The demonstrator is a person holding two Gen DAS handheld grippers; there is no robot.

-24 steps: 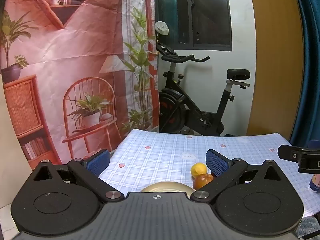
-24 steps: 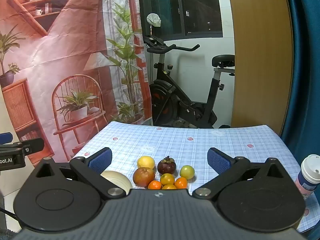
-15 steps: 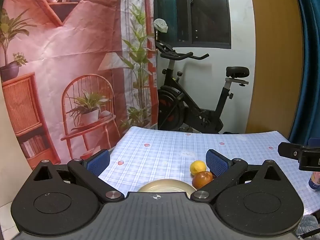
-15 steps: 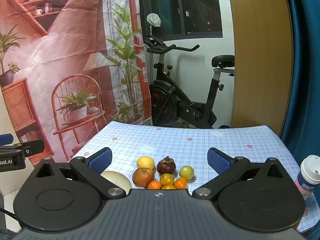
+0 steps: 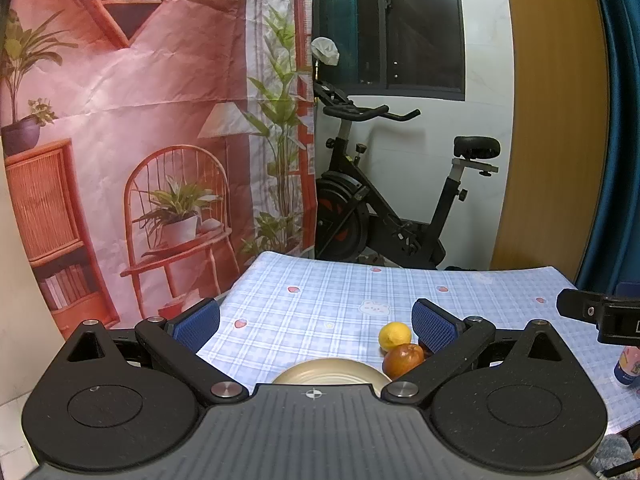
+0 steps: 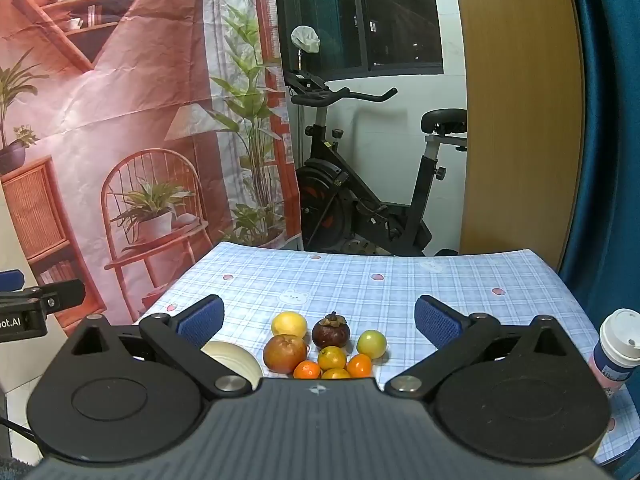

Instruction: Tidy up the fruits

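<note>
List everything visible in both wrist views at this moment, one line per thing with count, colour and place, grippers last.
lemon: 1, yellow, back left of the fruit cluster
reddish apple: 1, red-brown, just in front of the lemon
mangosteen: 1, dark purple, right of the lemon
green fruit: 1, yellow-green, right end of the cluster
small oranges: 4, orange, front of the cluster
plate: 1, cream, left of the fruit
cup: 1, white lid, blue and pink body, table's right edge
tablecloth: 1, blue check, covers the table
exercise bike: 1, black, behind the table
left gripper: 1, black with blue pads, open
right gripper: 1, same, open above the fruit
</note>
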